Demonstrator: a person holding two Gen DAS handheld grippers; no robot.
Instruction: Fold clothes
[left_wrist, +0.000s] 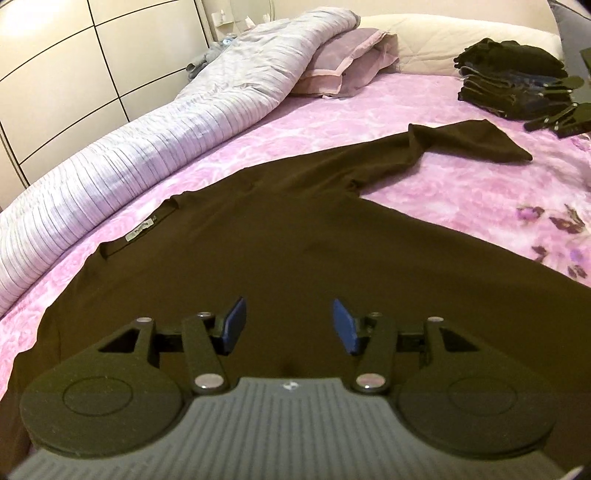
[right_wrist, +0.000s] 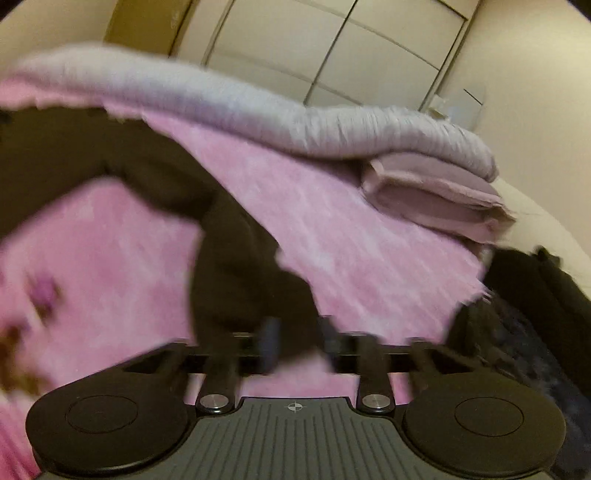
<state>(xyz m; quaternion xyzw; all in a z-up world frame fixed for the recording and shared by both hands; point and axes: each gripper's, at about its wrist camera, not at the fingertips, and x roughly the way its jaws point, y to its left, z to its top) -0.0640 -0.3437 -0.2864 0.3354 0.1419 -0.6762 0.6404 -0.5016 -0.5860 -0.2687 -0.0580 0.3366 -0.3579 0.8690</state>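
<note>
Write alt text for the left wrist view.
A dark T-shirt lies spread flat on a pink floral bedsheet, with the open left hand-held gripper above its lower part. A rolled pale duvet, pillows and a stack of folded dark clothes sit beyond.

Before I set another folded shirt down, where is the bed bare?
Bare pink sheet lies between the spread dark T-shirt and the folded stack. Another strip runs beside the rolled duvet. The stack's corner is crowded.
</note>
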